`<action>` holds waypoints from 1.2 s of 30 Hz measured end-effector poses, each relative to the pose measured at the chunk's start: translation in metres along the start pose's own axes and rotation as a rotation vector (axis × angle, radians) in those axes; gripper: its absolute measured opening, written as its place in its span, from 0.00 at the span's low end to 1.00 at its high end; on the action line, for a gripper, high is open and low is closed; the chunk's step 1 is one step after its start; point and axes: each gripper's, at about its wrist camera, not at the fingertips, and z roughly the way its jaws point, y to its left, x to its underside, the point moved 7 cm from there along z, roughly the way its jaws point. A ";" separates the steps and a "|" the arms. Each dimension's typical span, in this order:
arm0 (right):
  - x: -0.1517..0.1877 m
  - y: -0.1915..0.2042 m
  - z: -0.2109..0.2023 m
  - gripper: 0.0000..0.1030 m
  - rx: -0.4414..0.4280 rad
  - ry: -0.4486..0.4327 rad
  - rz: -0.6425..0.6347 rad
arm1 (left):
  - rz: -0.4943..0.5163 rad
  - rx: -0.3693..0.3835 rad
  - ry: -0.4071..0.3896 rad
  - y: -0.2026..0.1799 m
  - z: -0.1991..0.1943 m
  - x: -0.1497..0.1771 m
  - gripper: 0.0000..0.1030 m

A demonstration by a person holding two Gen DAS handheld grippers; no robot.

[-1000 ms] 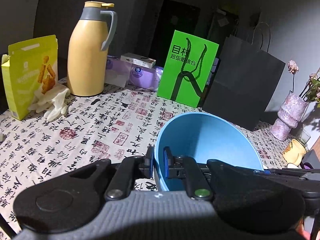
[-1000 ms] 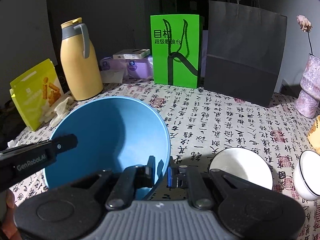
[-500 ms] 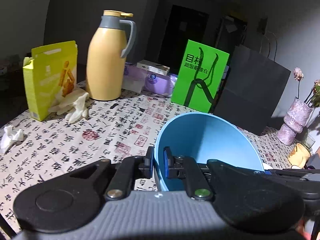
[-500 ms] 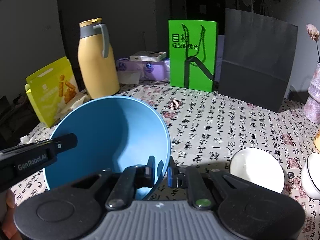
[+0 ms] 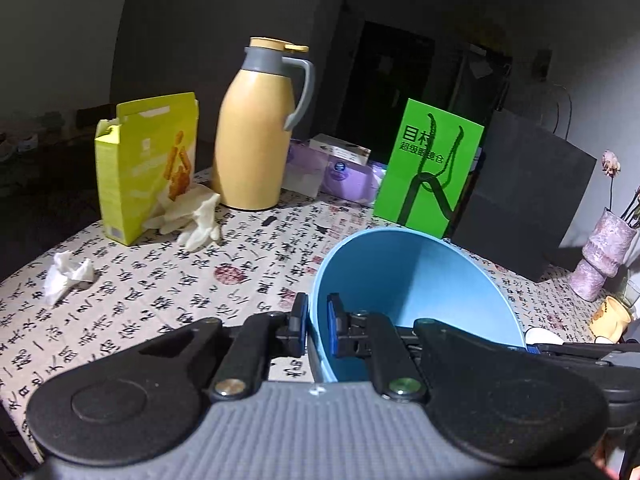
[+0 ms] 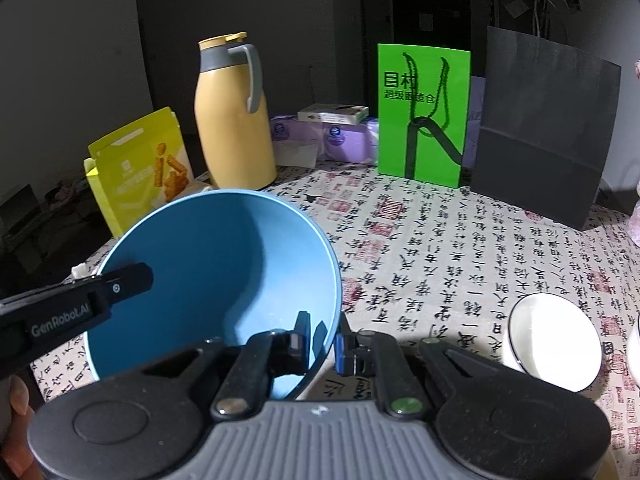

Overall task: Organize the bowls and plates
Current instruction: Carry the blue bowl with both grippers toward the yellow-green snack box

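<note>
Blue plastic fills the middle of both wrist views: one large bowl (image 6: pixel 216 280), tipped on its side with the opening facing the cameras. Both grippers hold it. The left gripper (image 5: pixel 318 322) has its jaws closed on the rim at the bowl's left edge, one pad outside the wall and one inside. The right gripper (image 6: pixel 322 340) is clamped the same way on the opposite rim. From the right view the left tool's black finger reaches in across the bowl's left side.

Below lies the tablecloth (image 6: pixel 440 264) printed with black calligraphy (and red seals here and there). To the right of the bowl a white bowl (image 6: pixel 554 340) with a dark rim line sits on the cloth, well apart from the blue one.

Farther back stand a yellow jug (image 5: pixel 256 136), a yellow box (image 5: pixel 144 168) with a pale glove (image 5: pixel 192 216) beside it, a green bag (image 5: pixel 428 172) and a black bag (image 5: pixel 524 200). A crumpled tissue (image 5: pixel 66 276) lies near the left table edge.
</note>
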 end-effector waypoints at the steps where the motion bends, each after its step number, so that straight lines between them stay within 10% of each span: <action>1: 0.001 0.003 0.000 0.11 -0.004 0.001 -0.001 | -0.003 -0.004 -0.001 0.003 -0.001 0.000 0.10; 36: 0.033 0.087 0.038 0.11 -0.117 0.099 -0.013 | -0.062 -0.088 0.006 0.097 -0.017 0.019 0.10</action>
